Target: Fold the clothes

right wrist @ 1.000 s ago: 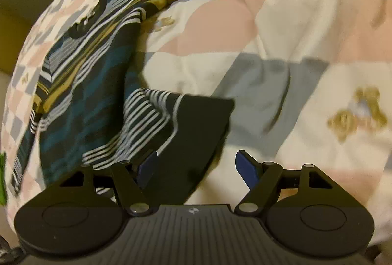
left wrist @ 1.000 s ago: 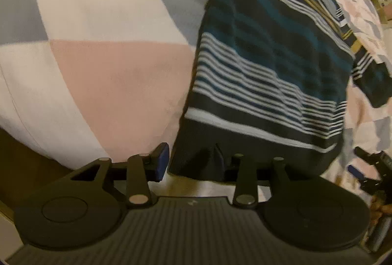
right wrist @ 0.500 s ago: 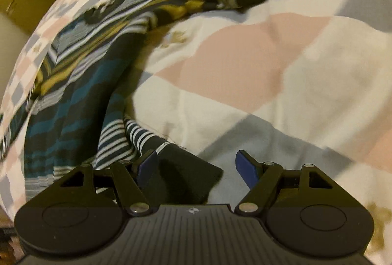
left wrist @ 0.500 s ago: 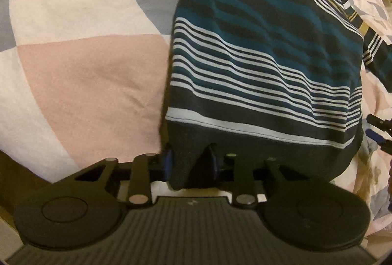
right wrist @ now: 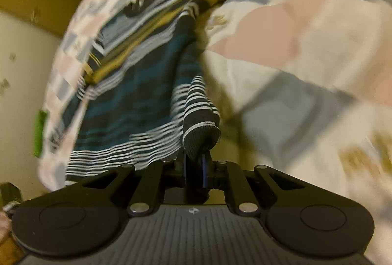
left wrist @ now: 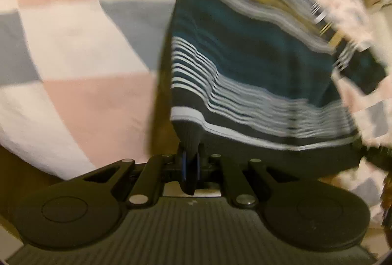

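My sweater (left wrist: 257,64) is black with teal, white and mustard stripes; my bedspread (left wrist: 73,44) at nine o'clock is pink, grey and white checks.

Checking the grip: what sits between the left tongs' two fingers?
The dark hem of the striped sweater, pinched in the left tongs; nothing else, per the left wrist view.

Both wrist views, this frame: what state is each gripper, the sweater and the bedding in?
Left gripper: shut on the sweater's dark hem.
Right gripper: shut on a bunched bit of the hem.
Sweater: striped, unfolded, hem corners lifted off the quilt, the rest draped across the bed.
Quilt: checked pink, grey and white, spread out under the sweater, blurred.
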{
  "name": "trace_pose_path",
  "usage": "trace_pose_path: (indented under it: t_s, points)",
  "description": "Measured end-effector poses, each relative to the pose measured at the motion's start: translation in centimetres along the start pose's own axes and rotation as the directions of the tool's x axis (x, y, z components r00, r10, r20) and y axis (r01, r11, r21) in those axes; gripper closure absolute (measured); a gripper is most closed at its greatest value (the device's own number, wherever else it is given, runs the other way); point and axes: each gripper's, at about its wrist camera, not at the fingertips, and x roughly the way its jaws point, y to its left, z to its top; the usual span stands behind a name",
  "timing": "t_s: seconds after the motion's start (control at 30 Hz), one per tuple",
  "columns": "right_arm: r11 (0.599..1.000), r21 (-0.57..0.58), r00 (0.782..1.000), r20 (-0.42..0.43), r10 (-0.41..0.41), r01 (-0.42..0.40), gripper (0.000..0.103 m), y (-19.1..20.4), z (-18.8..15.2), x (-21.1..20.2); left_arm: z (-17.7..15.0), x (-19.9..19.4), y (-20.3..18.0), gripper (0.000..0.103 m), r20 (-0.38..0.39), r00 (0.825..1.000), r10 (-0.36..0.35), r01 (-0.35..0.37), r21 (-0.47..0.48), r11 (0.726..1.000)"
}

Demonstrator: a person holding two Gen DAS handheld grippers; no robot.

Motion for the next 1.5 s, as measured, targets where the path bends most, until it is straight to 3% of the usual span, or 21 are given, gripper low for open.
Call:
trace_pose_path:
  t_s: [0.1,0.17,0.33,0.4,0.47,0.53,0.57,0.6,0.67,0.7,0.73,0.77,0.8,0.83,0.9,1.1,1.23,1.3,1.37,1.4,1.5]
  points:
    - [0.994,0.107,0.999,0.032,0.03,-0.034,0.094,-1.2,-2.5,-3.2,-0.1,-1.4,-0.2,0.098,0.026,1.0,0.006,-0.006,0.024,1.0]
    - [0.991,0.136,0.999,0.036,-0.006,0.001,0.095,-1.9,-3.6,-2.4,-0.2,-2.3,-0.4,0.098,0.045,0.999,0.011,-0.013,0.041,0.999]
    - [0.972,0.16,0.985,-0.046,-0.168,0.173,0.095,-4.7,-6.0,4.3,-2.6,3.8,0.3,0.098,-0.084,0.987,0.137,-0.13,0.077,0.988]
    - [0.97,0.149,0.982,-0.041,-0.186,0.19,0.095,-4.5,-6.1,4.8,-3.2,6.0,0.5,0.098,-0.119,0.977,0.179,-0.17,0.08,0.982]
    - [0.975,0.136,0.984,-0.026,-0.175,0.177,0.095,-4.2,-5.9,4.3,-2.9,6.1,0.6,0.098,-0.118,0.979,0.166,-0.159,0.067,0.985]
    - [0.98,0.121,0.987,-0.026,-0.157,0.16,0.087,-4.4,-5.5,4.0,-2.7,6.0,0.8,0.096,-0.13,0.979,0.154,-0.147,0.066,0.987]
    - [0.979,0.126,0.987,-0.024,-0.157,0.159,0.07,-4.7,-5.3,3.9,-2.7,6.0,1.2,0.09,-0.143,0.977,0.157,-0.151,0.055,0.987]
    - [0.979,0.137,0.989,-0.017,-0.149,0.15,0.051,-5.0,-5.1,3.8,-2.7,6.1,1.5,0.076,-0.145,0.98,0.138,-0.135,0.028,0.99]
    - [0.982,0.155,0.994,0.003,-0.11,0.109,0.036,-5.5,-4.9,4.1,-2.7,6.1,2.3,0.056,-0.132,0.989,0.07,-0.077,-0.048,0.996]
    - [0.981,0.171,0.995,0.006,-0.099,0.097,0.035,-5.6,-4.8,4.7,-2.8,6.1,2.7,0.047,-0.124,0.992,0.036,-0.047,-0.085,0.995]
    - [0.977,0.188,0.995,-0.006,-0.101,0.1,0.035,-5.7,-4.9,5.4,-2.7,6.4,3.0,0.045,-0.118,0.993,0.012,-0.027,-0.12,0.992]
    - [0.973,0.202,0.994,-0.026,-0.108,0.112,0.043,-5.8,-5.1,6.2,-2.7,6.7,3.3,0.047,-0.114,0.994,-0.005,-0.013,-0.154,0.988]
    - [0.969,0.215,0.992,-0.047,-0.116,0.123,0.077,-5.8,-5.4,7.0,-2.8,6.9,3.3,0.073,-0.113,0.994,0.003,-0.021,-0.156,0.988]
    - [0.968,0.213,0.991,-0.06,-0.123,0.133,0.088,-5.8,-5.5,7.3,-3.0,7.0,3.1,0.093,-0.116,0.993,0.027,-0.043,-0.136,0.99]
    - [0.972,0.183,0.988,-0.076,-0.137,0.149,0.094,-5.3,-5.6,7.2,-3.3,7.1,2.7,0.097,-0.119,0.99,0.076,-0.088,-0.096,0.992]
    - [0.982,0.132,0.988,-0.094,-0.123,0.134,0.096,-4.1,-6.3,4.4,-3.5,3.3,1.1,0.097,-0.038,0.994,0.103,-0.103,-0.008,0.995]
    - [0.972,0.111,0.973,-0.133,-0.19,0.205,0.097,-4.8,-7.5,5.8,-3.3,4.3,1.6,0.094,-0.064,0.983,0.171,-0.171,-0.003,0.985]
    - [0.963,0.084,0.957,-0.161,-0.239,0.255,0.083,-5.2,-7.6,6.9,-3.2,6.5,1.1,0.093,-0.121,0.955,0.272,-0.268,0.048,0.962]
    - [0.959,0.075,0.952,-0.16,-0.26,0.275,0.069,-4.9,-7.2,6.5,-2.9,7.2,-0.1,0.09,-0.138,0.935,0.326,-0.311,0.12,0.943]
    - [0.956,0.069,0.951,-0.146,-0.274,0.286,0.063,-4.7,-7.0,6.0,-2.8,6.8,-0.7,0.088,-0.135,0.933,0.333,-0.313,0.146,0.938]
    - [0.96,0.096,0.964,-0.06,-0.259,0.263,0.062,-3.9,-6.0,4.1,-1.6,3.9,-2.0,0.087,-0.097,0.947,0.307,-0.29,0.162,0.943]
